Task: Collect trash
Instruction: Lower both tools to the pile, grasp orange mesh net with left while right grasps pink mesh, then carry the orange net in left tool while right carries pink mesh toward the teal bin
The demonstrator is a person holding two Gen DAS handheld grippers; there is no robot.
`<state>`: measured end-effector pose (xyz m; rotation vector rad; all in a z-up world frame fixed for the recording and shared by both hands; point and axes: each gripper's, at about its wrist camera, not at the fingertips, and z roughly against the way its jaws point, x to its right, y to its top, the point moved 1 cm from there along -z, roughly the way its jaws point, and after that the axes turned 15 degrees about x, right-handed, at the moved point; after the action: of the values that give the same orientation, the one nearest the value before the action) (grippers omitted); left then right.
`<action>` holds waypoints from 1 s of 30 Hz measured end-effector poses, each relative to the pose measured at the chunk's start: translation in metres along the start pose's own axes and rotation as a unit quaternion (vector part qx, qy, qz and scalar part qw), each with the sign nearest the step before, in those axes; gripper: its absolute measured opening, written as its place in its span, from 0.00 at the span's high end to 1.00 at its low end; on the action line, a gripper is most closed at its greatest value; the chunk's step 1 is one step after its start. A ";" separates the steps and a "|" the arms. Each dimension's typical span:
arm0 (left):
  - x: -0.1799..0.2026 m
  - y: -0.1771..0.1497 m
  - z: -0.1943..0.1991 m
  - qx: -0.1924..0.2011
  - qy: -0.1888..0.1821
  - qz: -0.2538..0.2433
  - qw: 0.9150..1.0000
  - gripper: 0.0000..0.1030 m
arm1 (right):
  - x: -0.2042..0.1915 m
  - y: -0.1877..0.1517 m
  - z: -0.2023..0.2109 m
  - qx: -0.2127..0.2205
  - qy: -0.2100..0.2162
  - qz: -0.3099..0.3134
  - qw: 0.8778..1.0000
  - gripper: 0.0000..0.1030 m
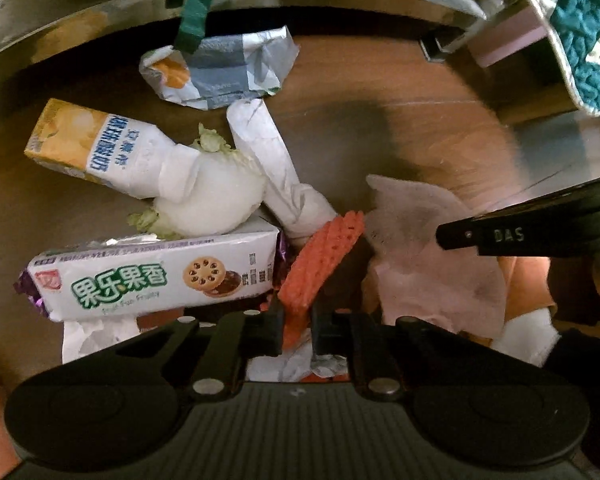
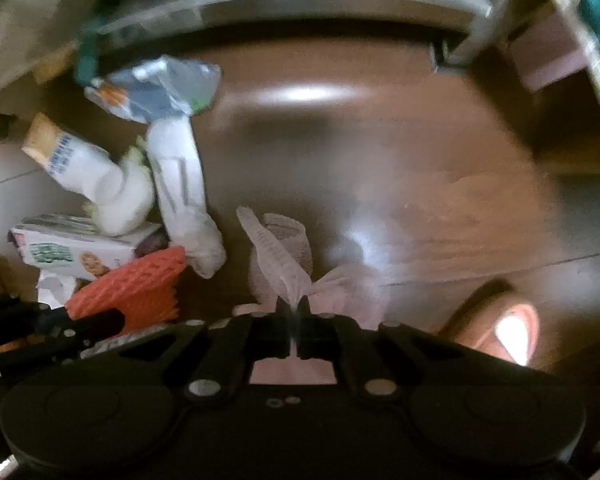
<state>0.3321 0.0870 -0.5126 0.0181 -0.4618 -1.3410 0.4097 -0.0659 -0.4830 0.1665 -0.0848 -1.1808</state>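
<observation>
An orange-red net [image 1: 324, 256] with a criss-cross pattern is seen. The cookie pack [image 1: 156, 276] is coloured white with green letters and purple ends. A pale pink tissue [image 2: 284, 256] and a brown wood-grain floor [image 1: 380, 92] are shown.

Lighting is pretty dim and warm in both views. The left wrist view is sharp up close, with a soft dark shadow across the wooden floor [image 1: 400, 128]. The right wrist view is smeared throughout, probably motion blur, with white glare patches on the floor. Fisheye bends the edges hard.
</observation>
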 end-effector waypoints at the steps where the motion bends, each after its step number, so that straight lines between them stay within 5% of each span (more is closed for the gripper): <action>1: 0.000 0.001 0.006 0.002 -0.002 0.004 1.000 0.89 | -0.002 0.001 0.011 0.007 -0.002 0.006 1.000 0.99; 16: 0.026 0.016 0.162 0.114 -0.014 0.018 0.993 0.89 | -0.008 -0.012 0.213 0.173 0.019 0.023 0.984 1.00; 23: 0.056 0.019 0.262 0.196 -0.015 -0.008 0.980 0.89 | -0.007 -0.035 0.337 0.291 0.033 0.063 0.954 1.00; 30: 0.104 0.022 0.363 0.289 -0.019 -0.052 0.956 0.89 | 0.006 -0.065 0.449 0.391 0.020 0.091 0.916 1.00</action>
<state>0.2479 0.0845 -0.1441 0.5065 -0.8826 -1.2691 0.2835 -0.1335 -0.0522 0.8695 -0.5284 -0.9020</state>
